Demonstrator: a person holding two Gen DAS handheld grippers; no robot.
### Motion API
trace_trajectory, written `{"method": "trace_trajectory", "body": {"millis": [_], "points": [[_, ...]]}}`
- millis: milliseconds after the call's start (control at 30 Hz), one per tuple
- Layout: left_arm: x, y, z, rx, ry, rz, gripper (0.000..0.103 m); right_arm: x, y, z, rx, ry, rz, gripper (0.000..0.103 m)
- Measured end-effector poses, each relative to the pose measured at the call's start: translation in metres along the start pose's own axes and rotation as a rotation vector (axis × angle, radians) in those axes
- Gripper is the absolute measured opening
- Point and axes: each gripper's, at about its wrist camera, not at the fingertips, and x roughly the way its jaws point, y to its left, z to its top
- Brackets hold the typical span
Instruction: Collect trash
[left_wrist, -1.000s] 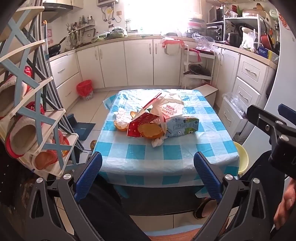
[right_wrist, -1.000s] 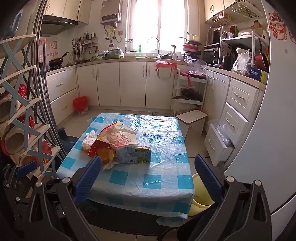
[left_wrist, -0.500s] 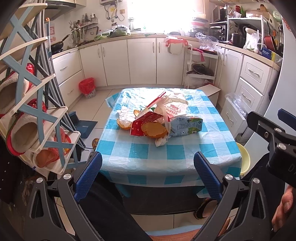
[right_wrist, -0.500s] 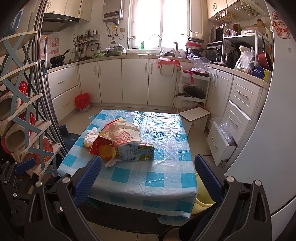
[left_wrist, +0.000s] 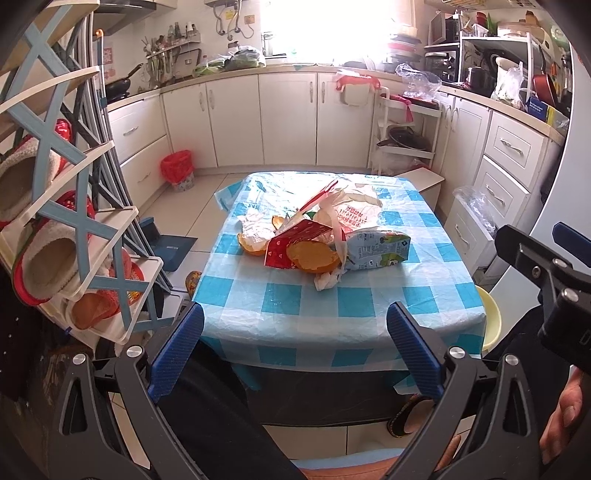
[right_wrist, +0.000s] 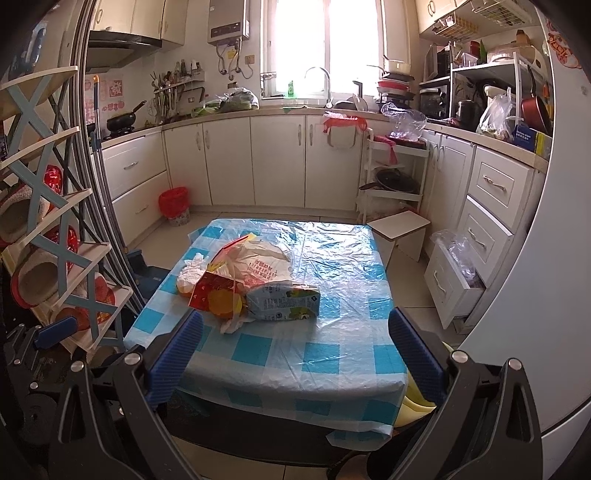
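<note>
A small table (left_wrist: 280, 306) under a blue-and-white checked plastic cloth fills the middle of both wrist views, in a kitchen with white cabinets behind; the trash sits in one heap at the centre of the left wrist frame and left of centre in the right wrist frame; the heap holds a pale blue milk carton (left_wrist: 376, 251) lying on its side, a red paper packet (left_wrist: 295, 242), orange peel (left_wrist: 310, 256), a crumpled white tissue (left_wrist: 327, 278) and a white plastic bag (left_wrist: 351, 212) with red print behind them; all of it looks light and likely to shift; the bag and tissue should be soft and will crush; the peel is probably damp and slick; the carton seems the stiffest piece, so its flat sides are the likely place to pinch, while the bag's loose handle would suit lifting it; the left gripper (left_wrist: 295, 343) hangs low in the frame short of the table, jaws spread wide and empty; the right gripper (right_wrist: 295, 354) does likewise, jaws apart, holding nothing; a red-lined bin (left_wrist: 177, 170) stands on the floor at the left, well apart from the table.
</note>
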Motion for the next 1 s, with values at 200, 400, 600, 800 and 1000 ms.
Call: {"method": "trace_trajectory", "body": {"millis": [200, 400, 600, 800, 1000], "points": [[0.001, 0.002, 0.0, -0.006, 0.0, 0.003, 0.095, 0.001, -0.008, 0.0, 0.033, -0.013, 0.026, 0.097], [0.001, 0.005, 0.0, -0.01, 0.0, 0.002, 0.095, -0.005, -0.007, 0.001, 0.039, -0.05, 0.056, 0.097], [0.003, 0.009, -0.001, -0.025, 0.005, 0.004, 0.095, -0.004, -0.003, 0.002, 0.029, -0.063, 0.076, 0.097], [0.007, 0.015, 0.0, -0.038, 0.006, 0.02, 0.095, 0.002, -0.001, 0.0, 0.032, -0.058, 0.104, 0.097], [0.014, 0.018, 0.0, -0.041, 0.014, 0.023, 0.095, 0.008, 0.0, -0.001, 0.03, -0.047, 0.112, 0.097]]}}
